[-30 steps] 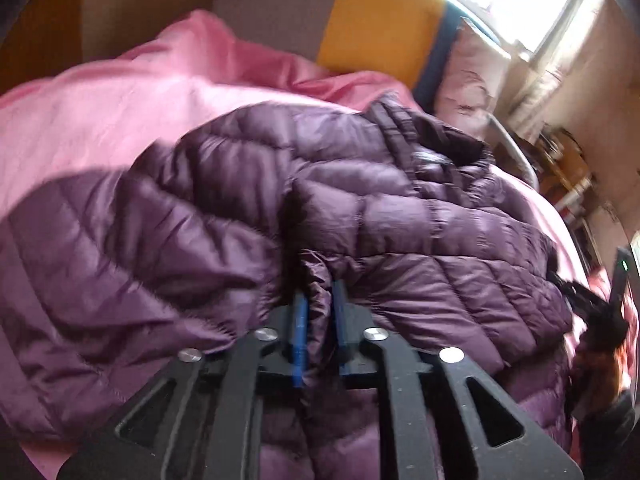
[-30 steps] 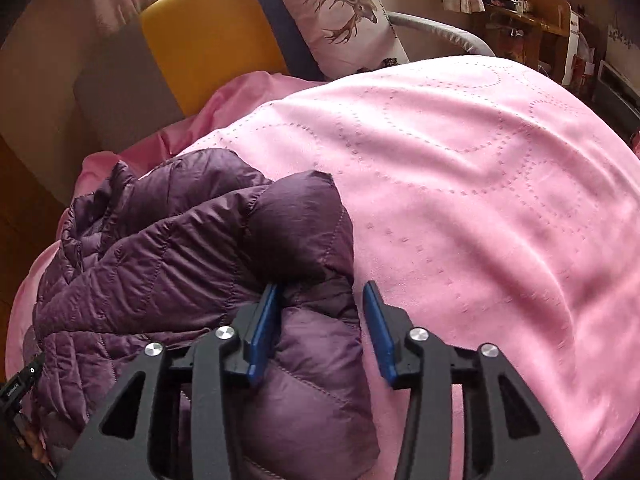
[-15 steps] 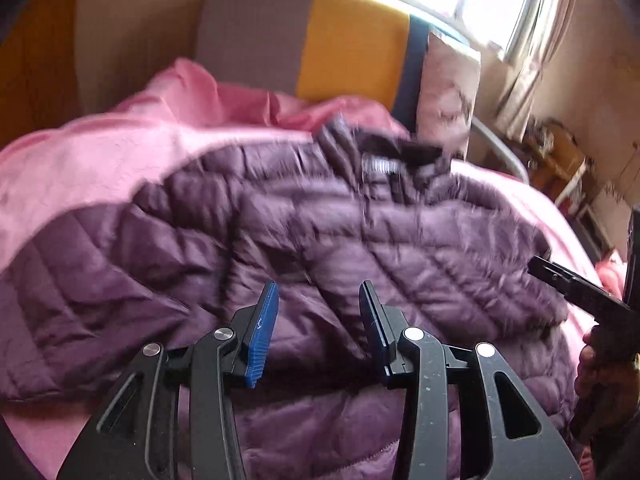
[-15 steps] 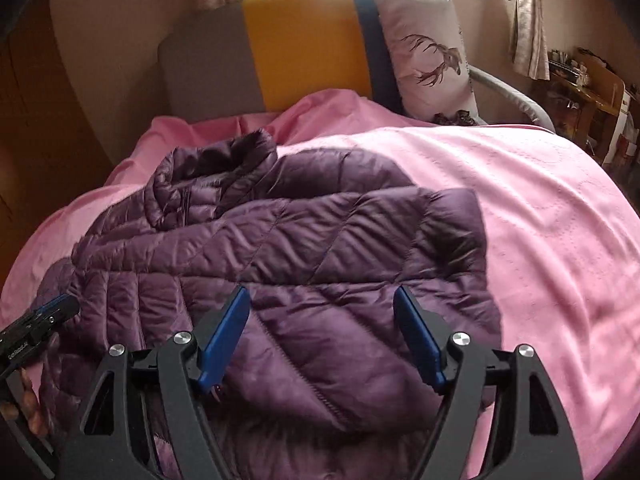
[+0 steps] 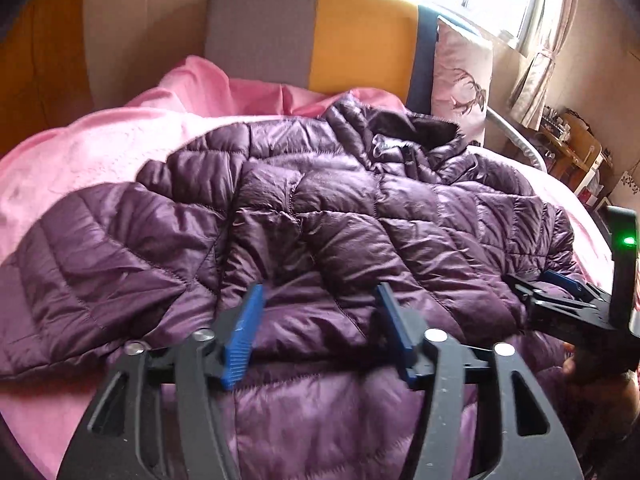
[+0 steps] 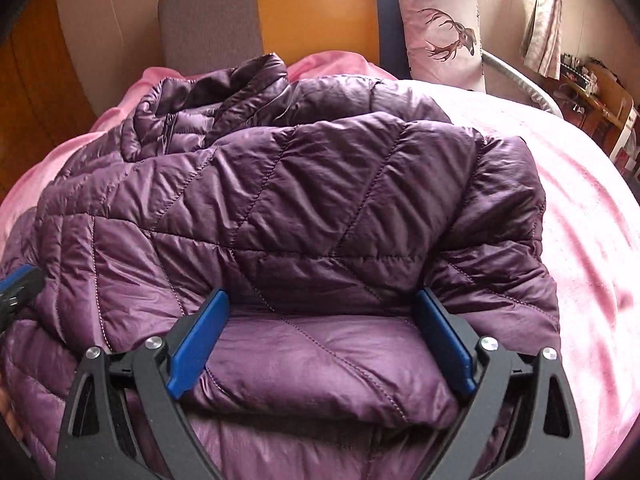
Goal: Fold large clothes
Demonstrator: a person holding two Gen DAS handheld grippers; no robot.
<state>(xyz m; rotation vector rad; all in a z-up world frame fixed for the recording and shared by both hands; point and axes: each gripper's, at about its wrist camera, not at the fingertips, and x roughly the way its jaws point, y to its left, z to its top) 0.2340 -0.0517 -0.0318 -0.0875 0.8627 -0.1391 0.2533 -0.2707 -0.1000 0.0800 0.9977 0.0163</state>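
Note:
A purple quilted puffer jacket (image 5: 320,216) lies spread on a pink bedcover (image 5: 92,148), collar toward the headboard, both sleeves folded in over the body. It fills the right wrist view (image 6: 288,200) too. My left gripper (image 5: 320,300) is open and empty, just above the jacket's lower middle. My right gripper (image 6: 320,312) is open wide and empty over the folded right sleeve; it also shows at the right edge of the left wrist view (image 5: 560,288). The left gripper's tip shows at the left edge of the right wrist view (image 6: 20,284).
A grey, yellow and navy headboard (image 5: 320,36) stands behind the bed. A pillow with a deer print (image 6: 440,28) leans against it. Pink bedcover (image 6: 592,220) lies to the right of the jacket. Wooden furniture with clutter (image 5: 572,144) stands at the far right by a curtained window.
Both grippers let go of the jacket's sleeves, opened and pulled back. The sleeves now lie folded over the jacket body.

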